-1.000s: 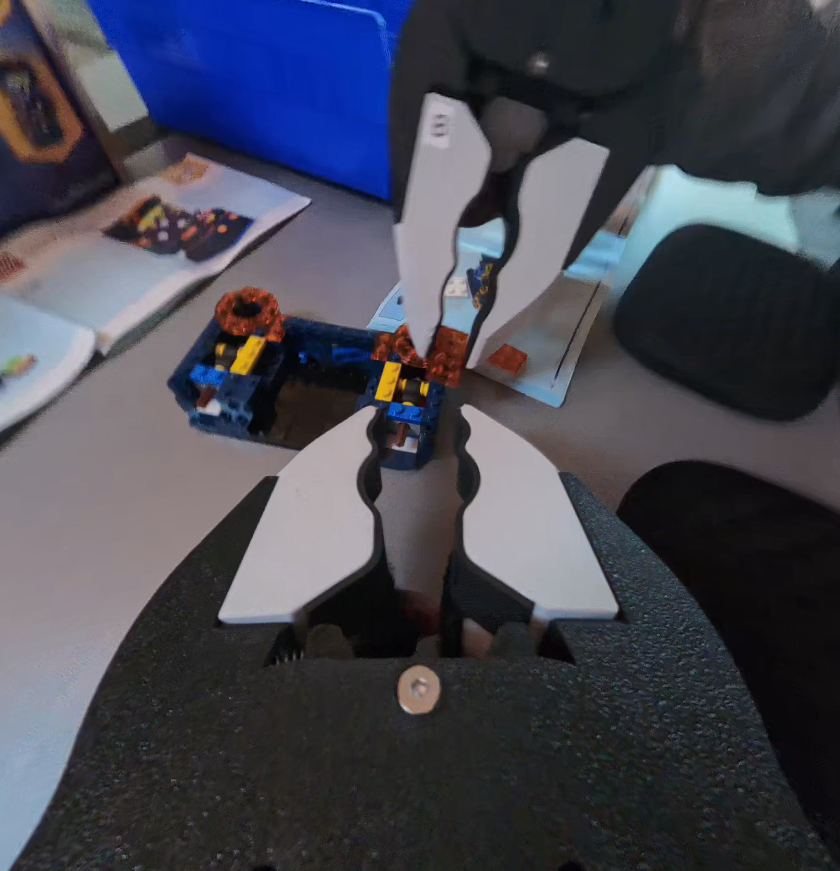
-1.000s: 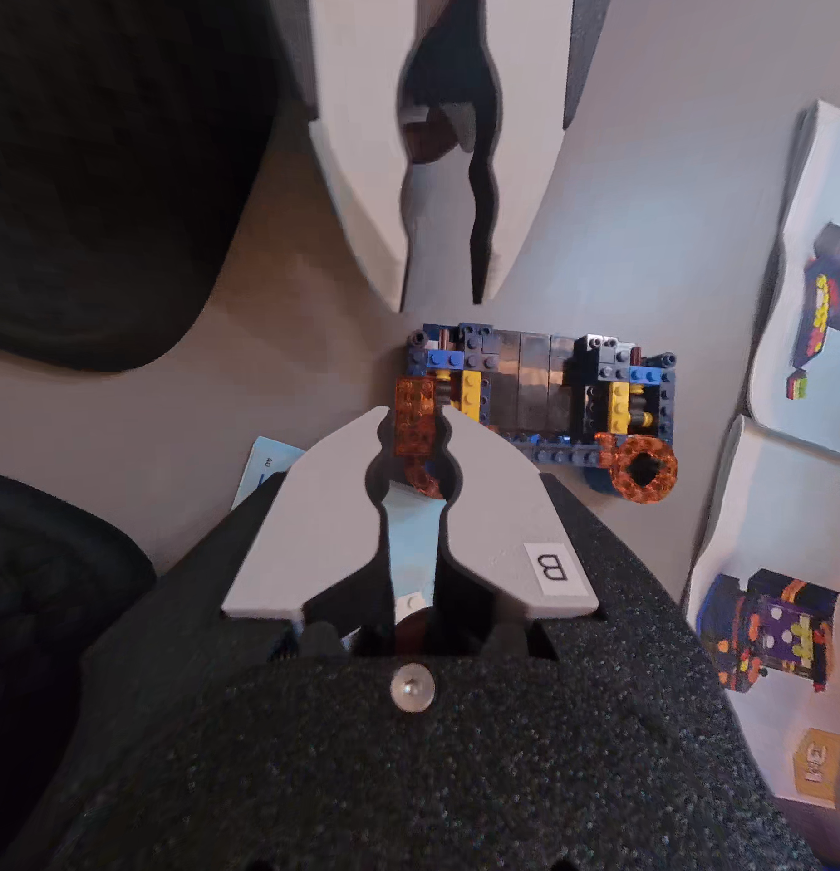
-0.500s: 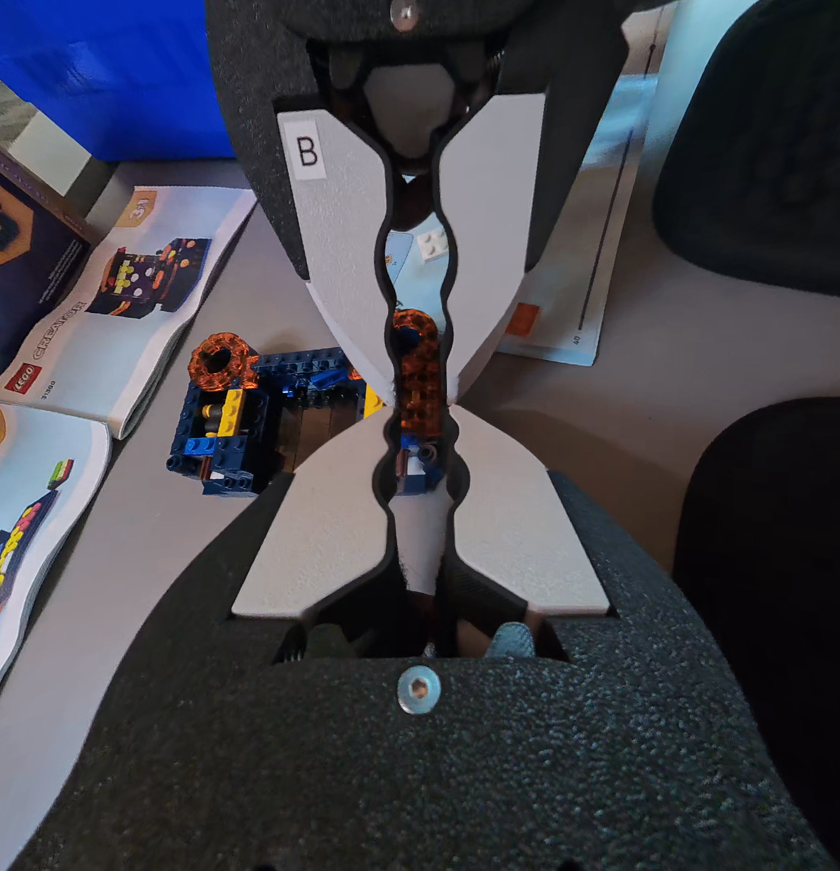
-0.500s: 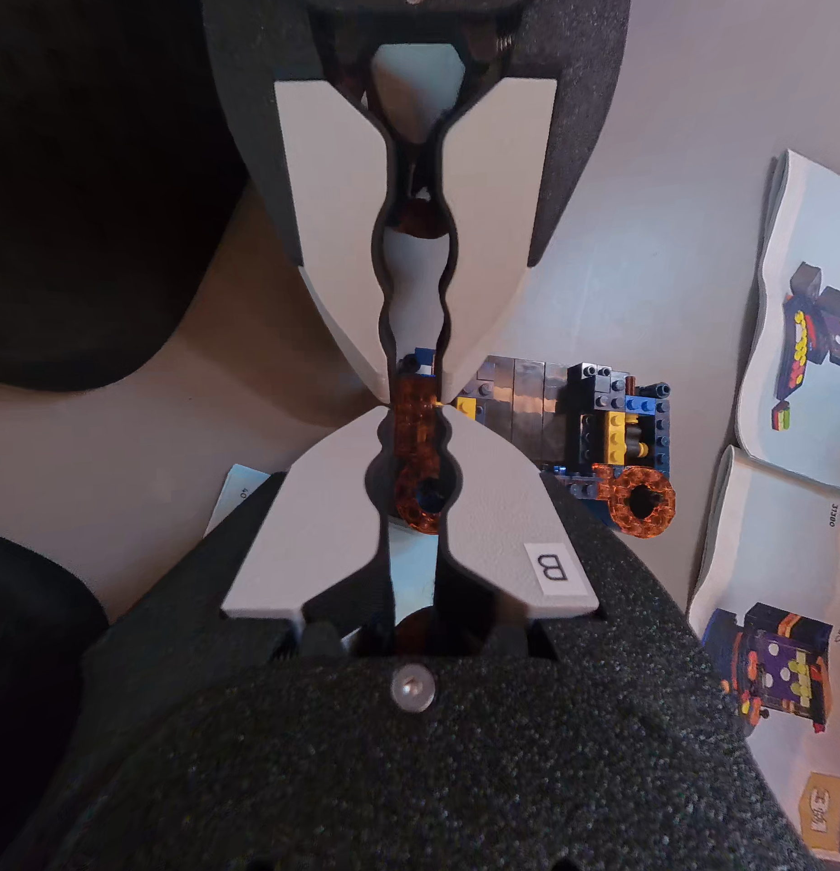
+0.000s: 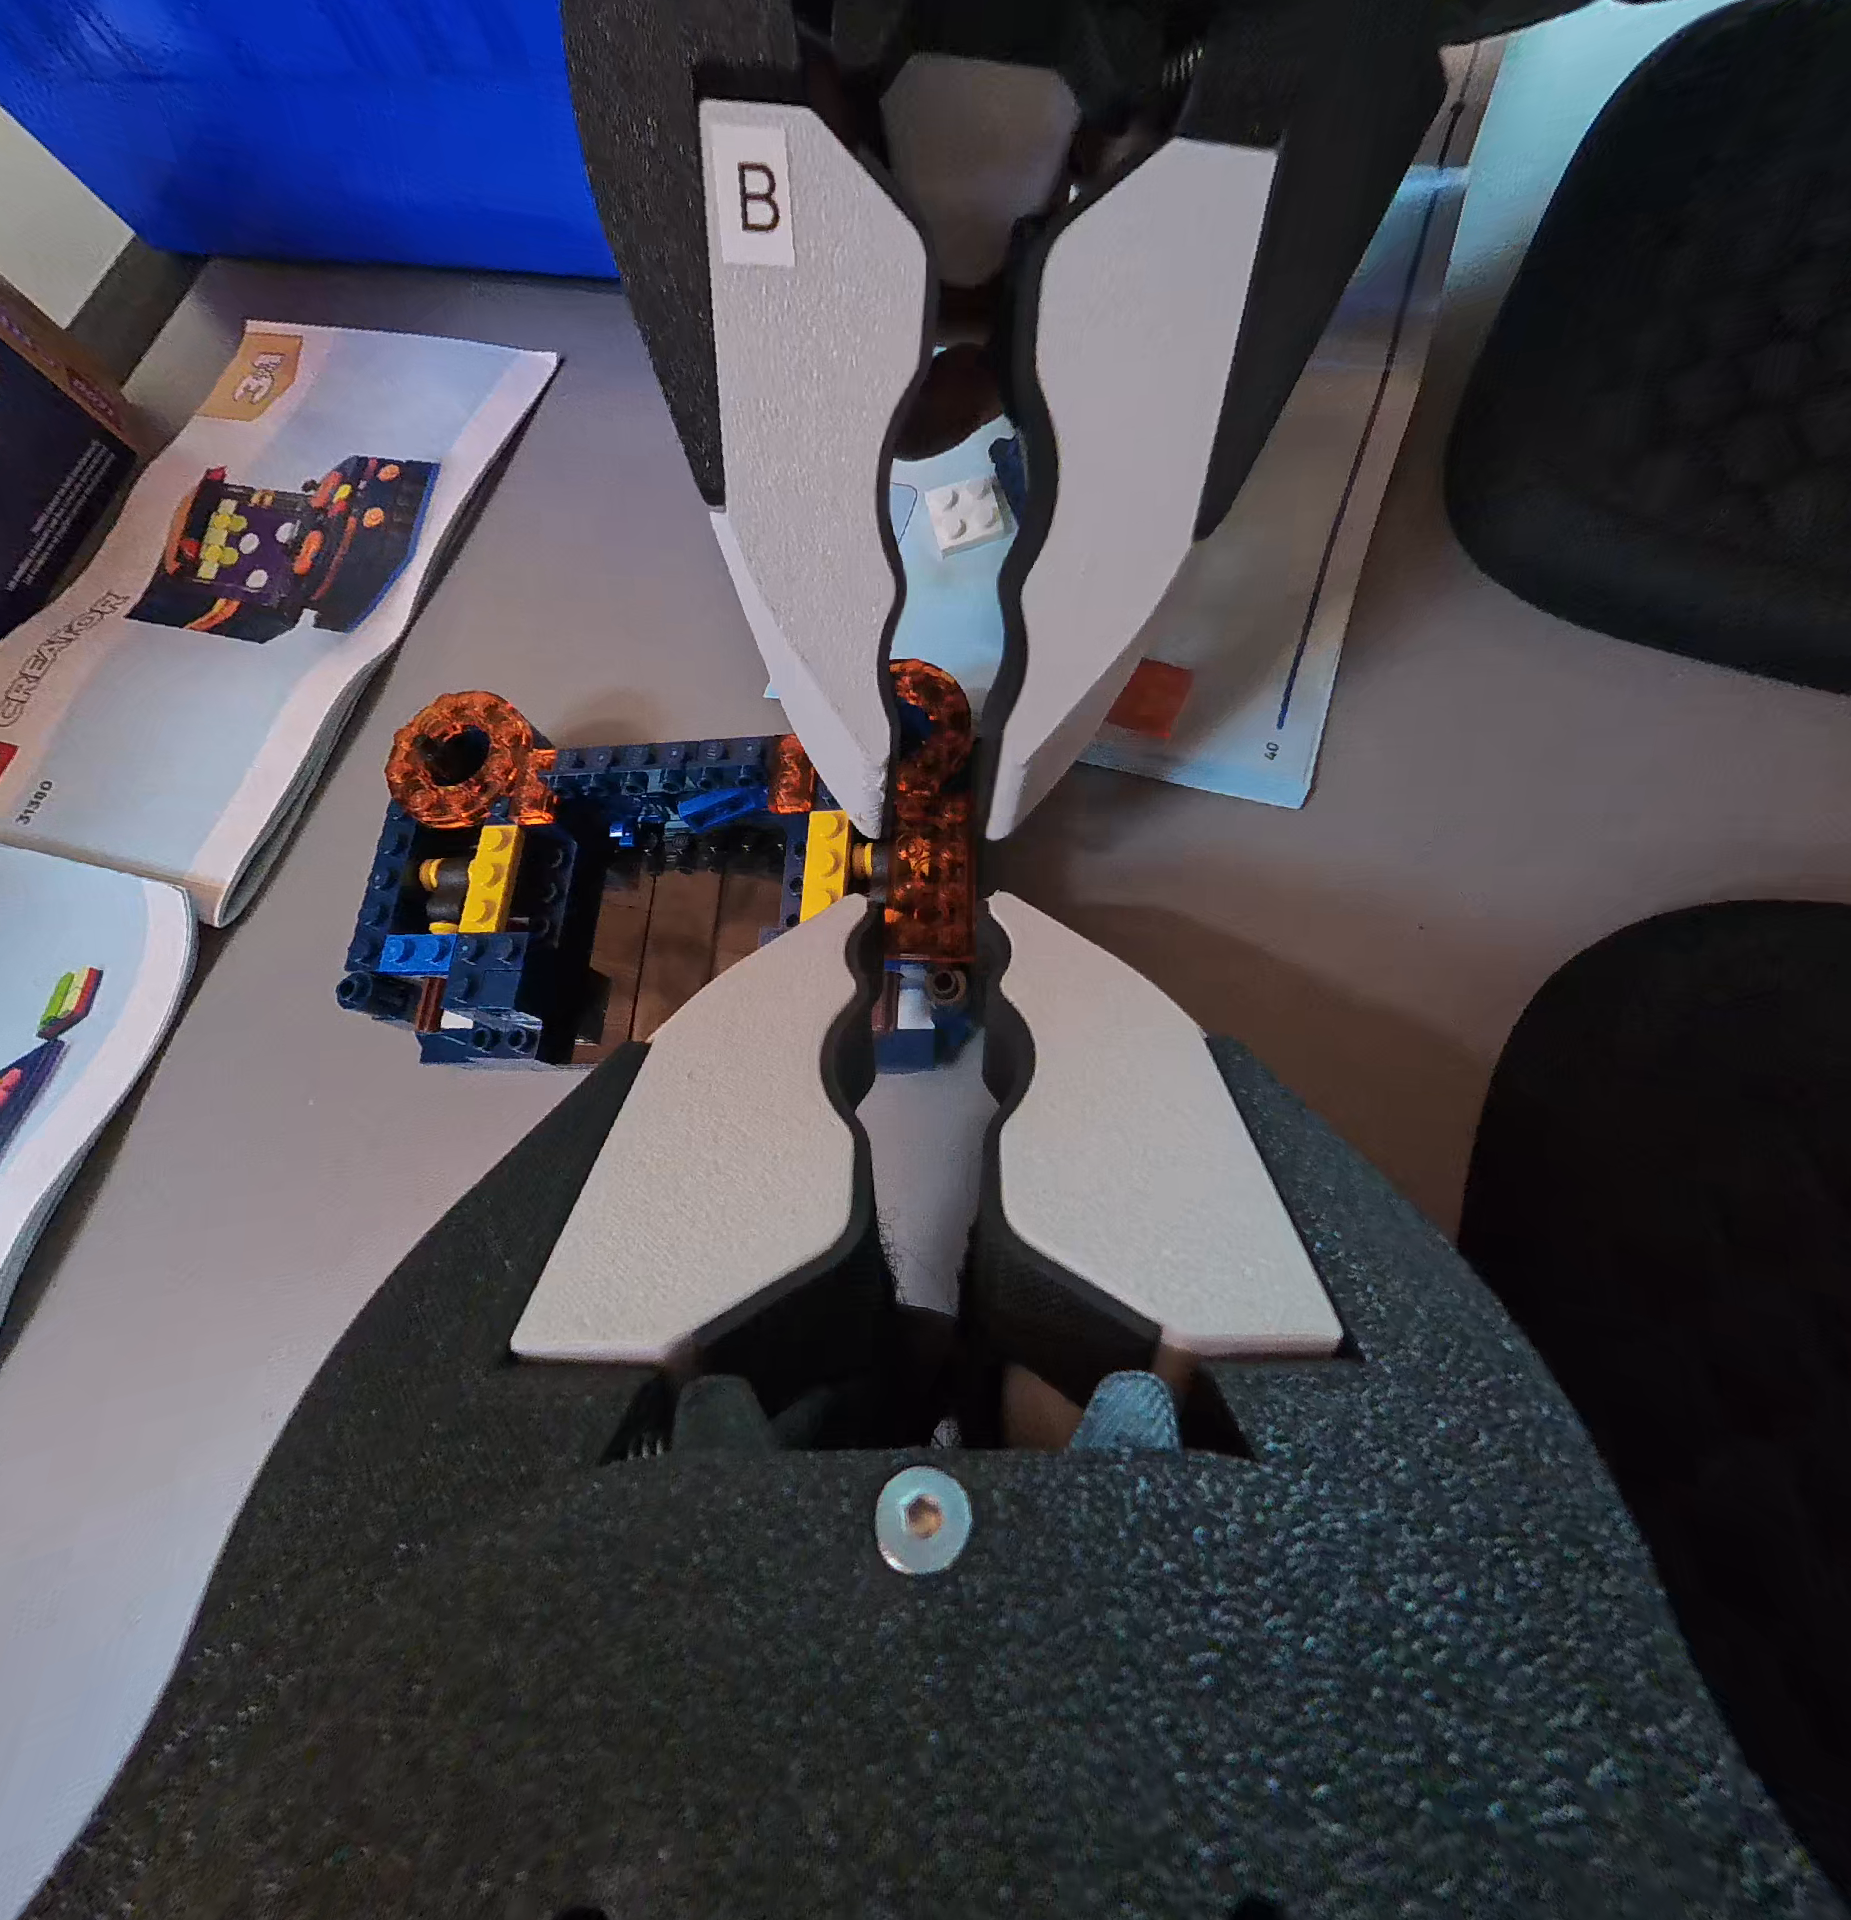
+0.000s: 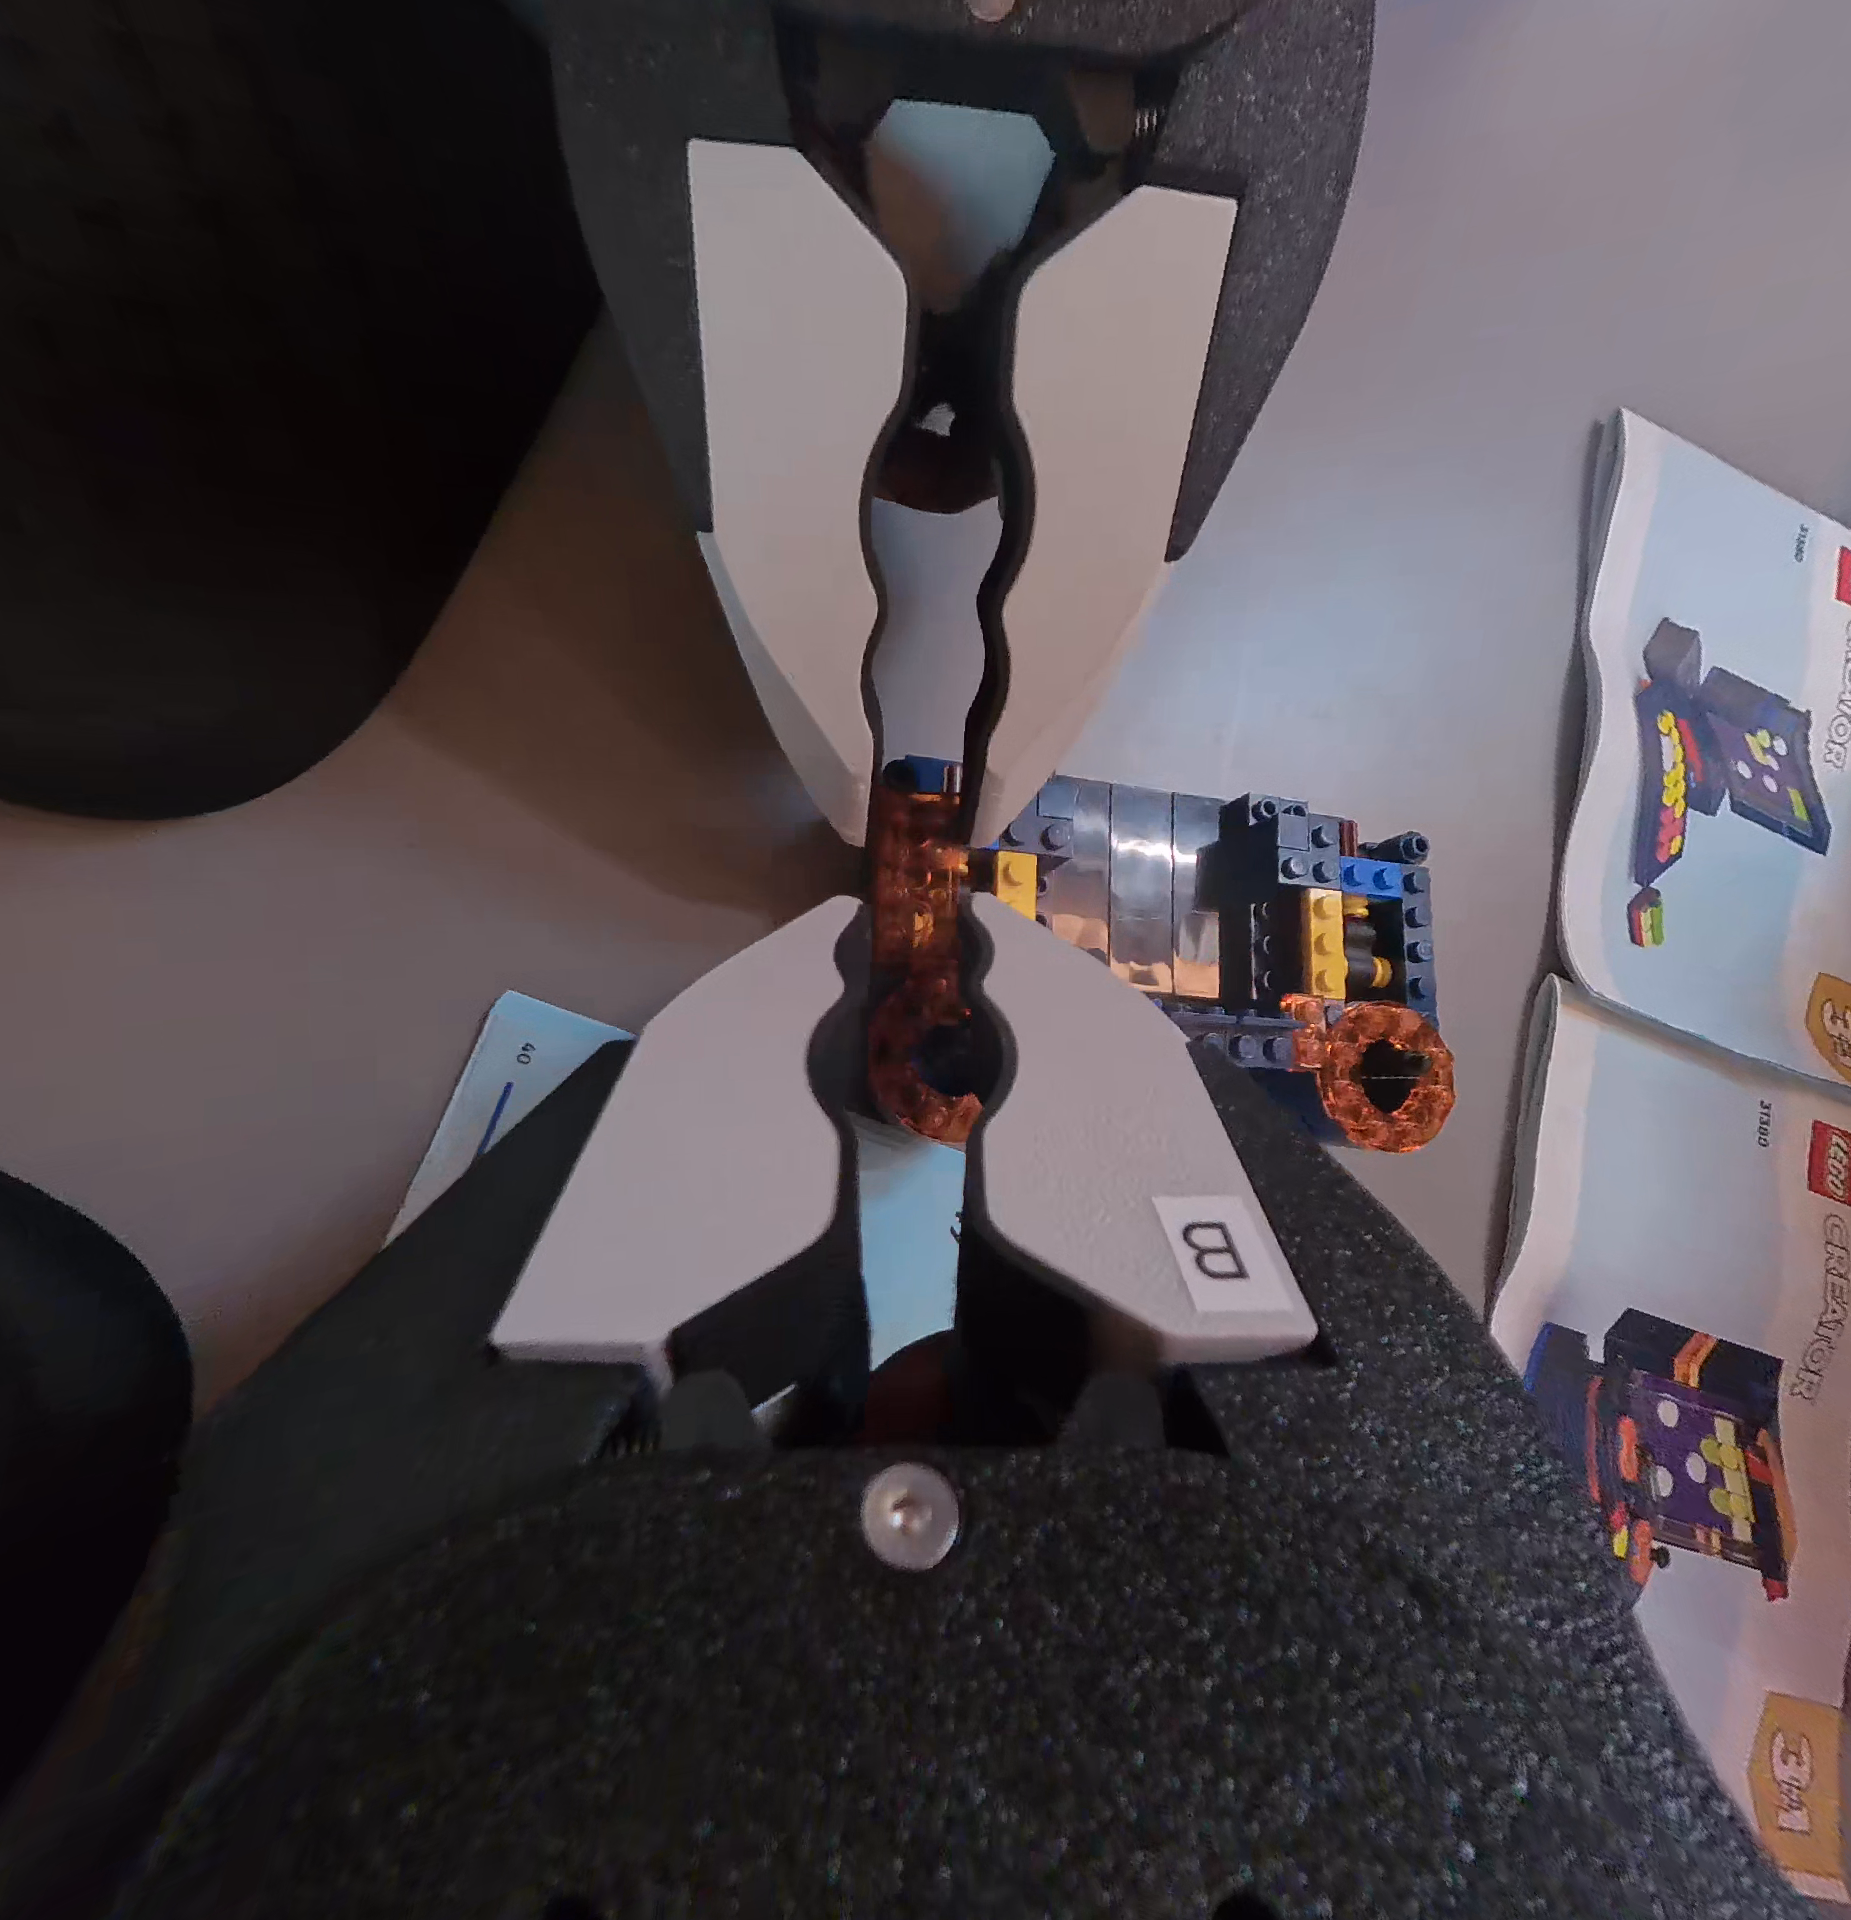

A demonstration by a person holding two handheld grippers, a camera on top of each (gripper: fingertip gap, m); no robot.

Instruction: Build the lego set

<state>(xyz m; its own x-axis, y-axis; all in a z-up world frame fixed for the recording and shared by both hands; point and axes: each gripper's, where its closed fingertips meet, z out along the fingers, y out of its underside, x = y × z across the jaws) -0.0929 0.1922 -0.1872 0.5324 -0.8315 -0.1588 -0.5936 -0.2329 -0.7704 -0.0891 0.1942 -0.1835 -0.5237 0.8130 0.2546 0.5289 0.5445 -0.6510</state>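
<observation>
Grey table [image 5: 225,1195], booklets [image 5: 277,582] lying at nine o'clock. Over the last second the left hand-held gripper [image 5: 926,914] has narrowed onto the transparent orange brick piece [image 5: 931,862] atop the blue brick model [image 5: 588,894]. The right hand-held gripper [image 6: 916,914], opposite at twelve o'clock, remains clamped on the same piece, so both now pinch it together.

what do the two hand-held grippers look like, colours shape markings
Both match: a rough black textured body with a silver screw at its centre, and two flat pale grey fingers tapering to tips, their inner edges wavy and lined in black. The right hand-held gripper carries a white sticker with a black letter on one finger.
</observation>
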